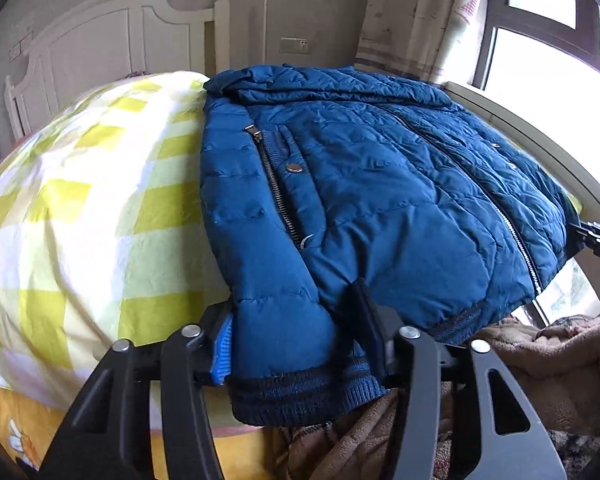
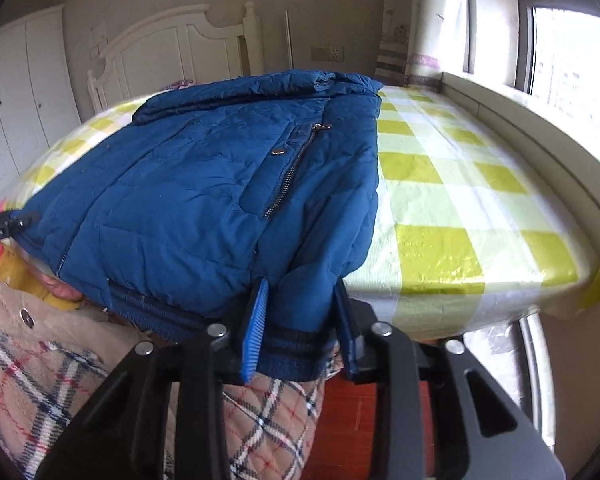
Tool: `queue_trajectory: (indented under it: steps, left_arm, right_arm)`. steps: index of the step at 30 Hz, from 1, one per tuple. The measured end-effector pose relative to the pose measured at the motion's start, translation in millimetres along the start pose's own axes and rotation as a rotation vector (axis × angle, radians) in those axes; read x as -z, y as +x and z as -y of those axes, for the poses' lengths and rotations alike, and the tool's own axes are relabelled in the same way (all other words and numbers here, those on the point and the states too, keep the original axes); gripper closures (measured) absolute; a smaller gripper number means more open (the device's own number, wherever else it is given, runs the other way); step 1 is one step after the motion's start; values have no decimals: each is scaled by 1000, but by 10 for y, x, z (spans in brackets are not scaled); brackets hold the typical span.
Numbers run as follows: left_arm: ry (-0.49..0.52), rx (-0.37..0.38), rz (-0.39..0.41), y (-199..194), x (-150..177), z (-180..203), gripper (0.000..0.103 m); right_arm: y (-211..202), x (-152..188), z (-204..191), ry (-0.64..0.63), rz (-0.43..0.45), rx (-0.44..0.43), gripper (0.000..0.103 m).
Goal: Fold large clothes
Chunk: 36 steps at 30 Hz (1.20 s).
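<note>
Tilting downward, left claw [image 1: 296,344] and right claw [image 2: 300,332] clamped on blue jacket [image 1: 380,184] hem (bed's edge).

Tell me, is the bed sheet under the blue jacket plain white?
No, the sheet under the jacket is checked in yellow-green and white.

Quilted matt cloth jacket [image 1: 380,184], ribbed knit hem [image 1: 300,396]; metal zip [image 1: 278,192]; checked cotton bedsheet [image 1: 80,220]
</note>
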State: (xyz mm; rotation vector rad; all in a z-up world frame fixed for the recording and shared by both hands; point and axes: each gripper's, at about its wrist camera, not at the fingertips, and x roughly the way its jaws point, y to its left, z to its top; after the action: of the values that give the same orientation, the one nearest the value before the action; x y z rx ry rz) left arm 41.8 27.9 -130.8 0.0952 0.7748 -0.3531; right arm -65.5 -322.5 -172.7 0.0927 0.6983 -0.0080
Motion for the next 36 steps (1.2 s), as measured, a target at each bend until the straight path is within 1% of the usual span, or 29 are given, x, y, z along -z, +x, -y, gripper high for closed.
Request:
queue_trajectory:
  steps: [1,2,3,5,7,8,9,10,11,12,13,14,15,17,20,22,24,28,30,32,33,34,36]
  left_arm:
    - [7,-18,-4,15,2,5,41]
    - [12,-38,-11,38,13,10,32]
    - [6,-35,-10,42,21,0,32]
    - [-4,-27,-6,31,29,-11,32]
    - [7,-24,-10,24,30,4,36]
    - [8,-8,-9,10,27,12,46]
    - [12,-2,-6,-13,32,27,54]
    - [23,-1,-2,-27,29,49,57]
    - [32,6,4,-41,27,78,66]
    - [35,10,10,-53,26,92,72]
    - [36,10,24,-79,27,113,74]
    - [30,9,42,-119,23,128,78]
    - [17,14,59,-158,7,123,80]
    - [-26,43,107,-319,-54,88,81]
    - [-62,88,176,-623,-208,38,82]
    - [-86,133,214,-838,-287,1,82]
    - [-96,159,248,-1058,-321,-10,82]
    - [-137,234,316,-1579,-284,-79,82]
    - [-153,273,366,-1829,-309,-147,82]
    - [-186,333,404,-1950,-472,-276,81]
    - [-206,355,416,-1950,-589,-327,81]
    - [-221,367,419,-1937,-696,-358,81]
    - [-255,385,395,-1780,-1115,-413,79]
  right_arm:
    - [24,10,11,8,0,-5,58]
    - [53,15,6,7,-6,-10,45]
    - [75,37,-26,-12,-3,-14,38]
    - [147,80,-74,-31,-25,7,36]
    - [173,105,-30,1,-23,-13,36]
    - [178,109,6,23,-21,-30,38]
    - [176,114,19,25,-21,-38,45]
    - [171,121,19,18,-22,-40,50]
    - [163,120,8,6,-26,-46,64]
    - [144,119,5,3,-26,-41,78]
    - [115,121,15,5,-20,-44,81]
    - [59,122,14,9,4,-61,85]
    - [1,123,4,12,30,-76,87]
    - [-128,97,-15,24,83,-101,88]
    - [-420,-39,-35,40,184,-143,88]
    - [-625,-129,-52,36,235,-162,88]
    - [-910,-209,-96,21,290,-186,88]
    - [-1499,-236,-162,2,373,-223,88]
    - [-1833,-276,-187,-14,440,-239,88]
    - [-2019,-404,-214,-37,501,-235,88]
    - [-2052,-537,-212,-37,532,-248,88]
    - [-2024,-692,-220,-44,546,-253,88]
    - [-1871,-1031,-232,-67,540,-221,88]
